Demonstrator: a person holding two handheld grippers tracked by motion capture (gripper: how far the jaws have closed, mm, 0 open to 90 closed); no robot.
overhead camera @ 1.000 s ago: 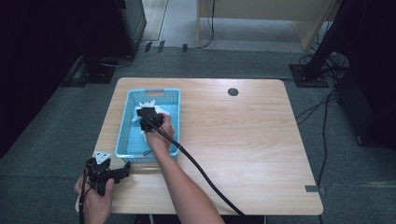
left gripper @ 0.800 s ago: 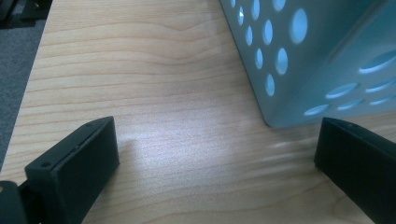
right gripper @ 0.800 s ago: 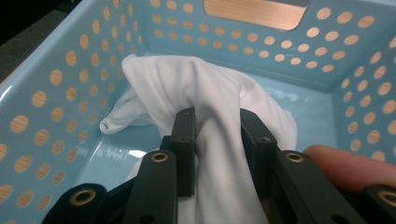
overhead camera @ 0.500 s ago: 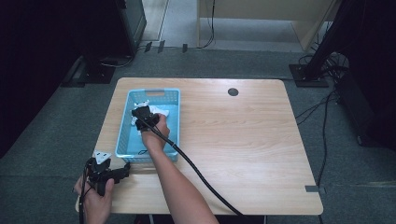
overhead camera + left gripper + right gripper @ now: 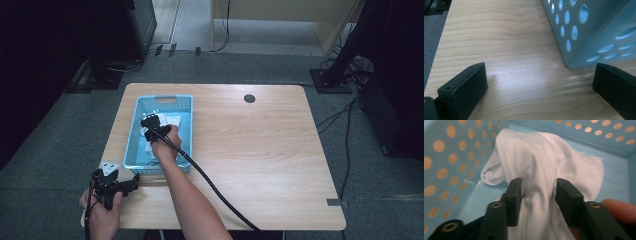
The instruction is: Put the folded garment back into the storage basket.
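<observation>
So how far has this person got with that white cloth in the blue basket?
Early, it seems. The right gripper is down inside the blue basket, and its fingers have a fold of the white cloth between them. The cloth is gathered upward but remains in the basket, so taking it out is still ahead. The left gripper waits open on the table by the basket's near corner.

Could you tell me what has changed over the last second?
The right gripper has slid slightly toward the person's left inside the blue perforated plastic basket, its jaws pinching the white crumpled cloth. The left gripper stays open at the wooden table corner; the basket hasn't moved.
</observation>
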